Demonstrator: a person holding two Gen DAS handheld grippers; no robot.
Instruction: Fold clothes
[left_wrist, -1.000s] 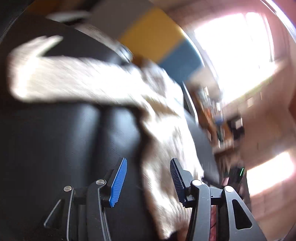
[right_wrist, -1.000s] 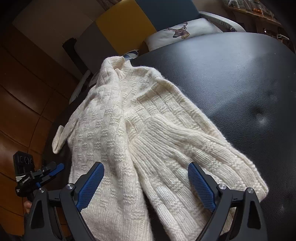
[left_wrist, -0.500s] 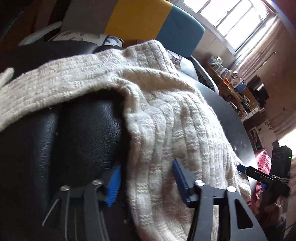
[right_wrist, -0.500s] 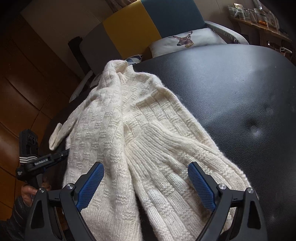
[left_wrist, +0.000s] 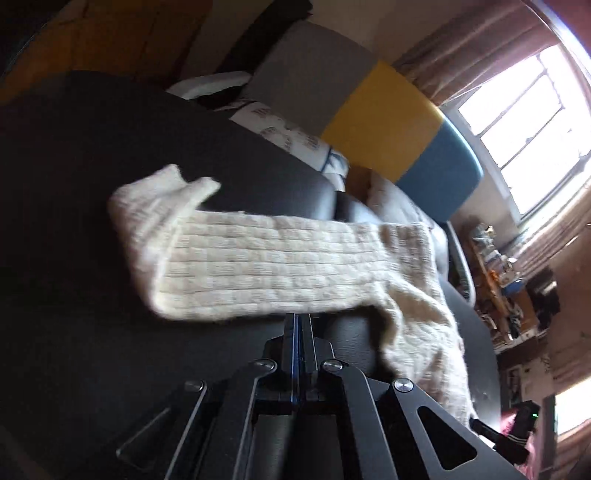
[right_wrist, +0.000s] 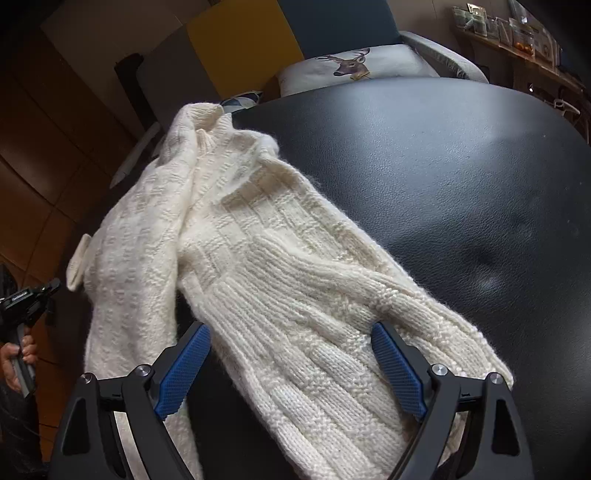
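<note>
Having closed since the earlier frame, left gripper (left_wrist: 300, 321) pinches the cream sweater (right_wrist: 280, 280) edge; right gripper (right_wrist: 291, 365) remains wide above it.

Left wrist view: low, close over black cushion (left_wrist: 92, 258), facing window (left_wrist: 524, 122). Right wrist view: higher, angled down. Both share cream sweater (right_wrist: 280, 280) and colour-block chair (left_wrist: 384, 122).
</note>
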